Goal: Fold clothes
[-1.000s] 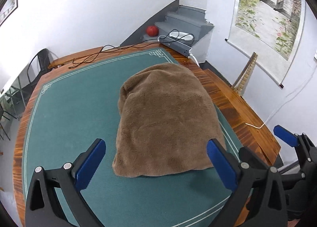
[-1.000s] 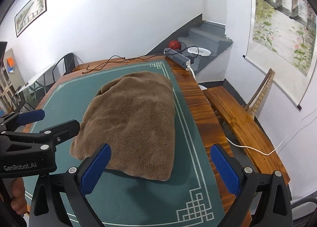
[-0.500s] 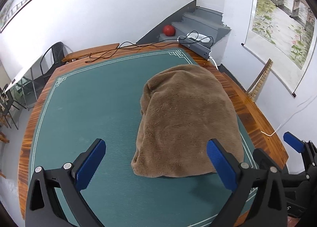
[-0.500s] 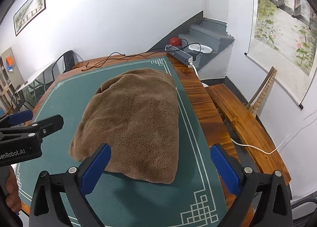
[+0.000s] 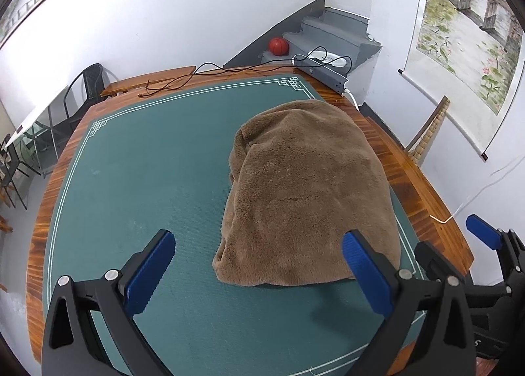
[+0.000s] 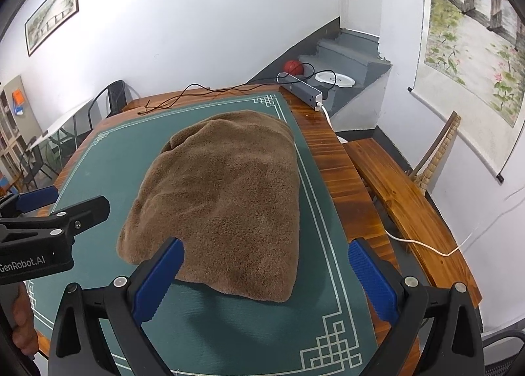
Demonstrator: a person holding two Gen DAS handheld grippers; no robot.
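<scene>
Left hand-held gripper (image 5: 259,264): released, empty, hovering at 6 o'clock.
Right hand-held gripper (image 6: 265,272): released, empty, over the near hem.
Brown fleece garment (image 6: 226,202): folded bundle on the green mat (image 6: 229,330), toward 3 o'clock of the worktop (image 6: 341,172).
Progress: seemingly folded; possibly another fold left.

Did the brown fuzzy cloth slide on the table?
No. The brown cloth keeps its far edge just short of the green mat corner pattern; only the cameras shifted.

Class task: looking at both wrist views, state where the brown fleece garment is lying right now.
The brown fleece garment lies in a heap on the green mat, toward the mat's right border, ahead of both open grippers and untouched by either.
</scene>
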